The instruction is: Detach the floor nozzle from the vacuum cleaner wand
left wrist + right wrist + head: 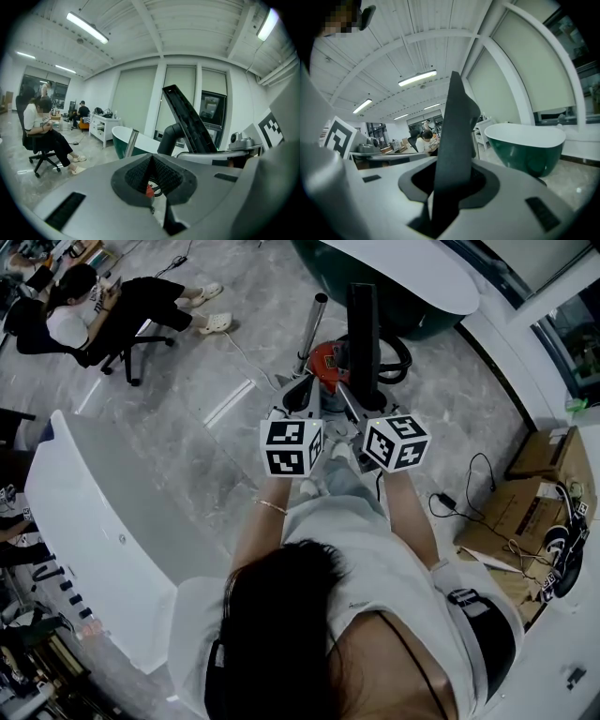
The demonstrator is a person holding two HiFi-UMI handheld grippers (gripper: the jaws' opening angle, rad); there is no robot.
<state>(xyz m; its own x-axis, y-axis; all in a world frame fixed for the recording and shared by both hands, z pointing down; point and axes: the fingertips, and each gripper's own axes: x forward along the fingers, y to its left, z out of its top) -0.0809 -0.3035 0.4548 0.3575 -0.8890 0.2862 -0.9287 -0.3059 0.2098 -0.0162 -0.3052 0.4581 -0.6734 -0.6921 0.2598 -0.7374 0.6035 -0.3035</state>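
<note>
Right hand-held gripper [452, 187]: clamped on the nozzle [454, 150]; the black slab fills the gap between my jaws and stands upright.
Left hand-held gripper [151, 161]: jaws closed on each other, pads meeting, nothing between them.
Nozzle: held up in front of me, well off the floor, its curved neck pointing down.
Wand [310, 334]: just left of the nozzle, leaning up from the floor. Its top end looks bare, and there is a clear gap to the nozzle neck.
Vacuum body [328, 362]: red, on the floor below the nozzle, between it and the wand foot.
Hose [398, 357]: black loop on the floor to the right of the nozzle.
Done, as I judge it: the nozzle seems off the wand already, since the two stand apart and only the nozzle is in my grip.
Left to do: probably just setting the nozzle down somewhere near. The wand is not held by me, so I cannot tell what keeps it up.
Risk: my grip is on a thin edge, so the nozzle could swing.
</note>
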